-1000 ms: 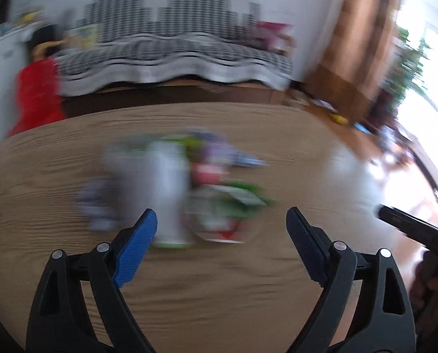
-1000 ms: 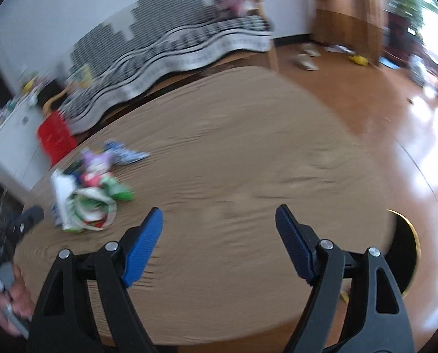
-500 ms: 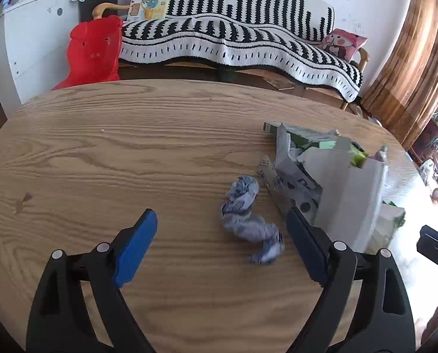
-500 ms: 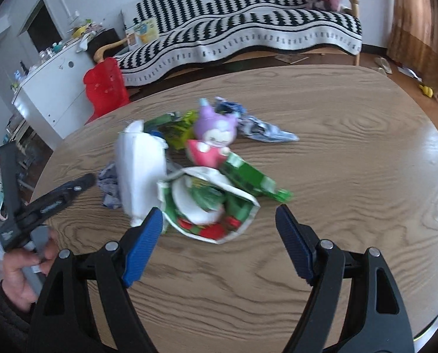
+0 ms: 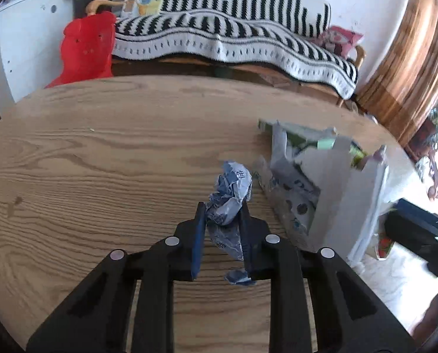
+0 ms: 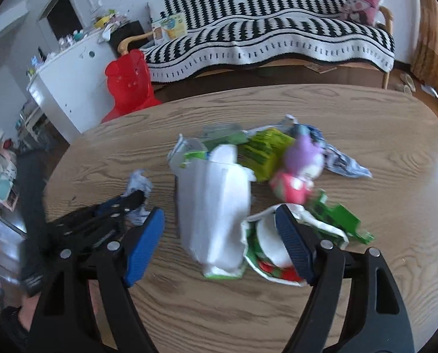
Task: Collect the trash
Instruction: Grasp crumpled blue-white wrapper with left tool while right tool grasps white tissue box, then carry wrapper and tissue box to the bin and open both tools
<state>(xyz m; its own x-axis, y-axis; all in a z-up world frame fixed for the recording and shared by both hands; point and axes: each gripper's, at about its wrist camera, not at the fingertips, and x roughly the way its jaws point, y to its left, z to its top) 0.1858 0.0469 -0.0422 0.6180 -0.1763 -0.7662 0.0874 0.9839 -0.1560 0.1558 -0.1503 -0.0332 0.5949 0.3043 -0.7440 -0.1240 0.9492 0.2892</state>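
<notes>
**Left gripper clamped on crumpled wrapper, right gripper wide open over the pile**

Left wrist view: the left gripper (image 5: 222,214) has its two fingers drawn close together on a crumpled blue-and-white wrapper (image 5: 230,194), which bulges up past the fingertips and hangs down between them, with a scrap trailing below. Just to the right of the gripper stands a torn white carton (image 5: 333,194), with green packaging behind it, all on the wooden table (image 5: 101,161). Far ahead are a striped sofa (image 5: 233,38) and a red plastic chair (image 5: 86,50).

Right wrist view: the right gripper (image 6: 219,235) is spread wide and holds nothing. Between and just ahead of its fingers lies the torn white carton (image 6: 216,206); against the right finger sits a red-and-green wrapper (image 6: 266,253). Further ahead to the right are a purple-and-pink toy figure (image 6: 298,173), green packaging (image 6: 263,150) and a green strip (image 6: 342,220). To the left, the left gripper (image 6: 136,198) pinches the crumpled wrapper (image 6: 138,184) above the table (image 6: 366,147).
</notes>
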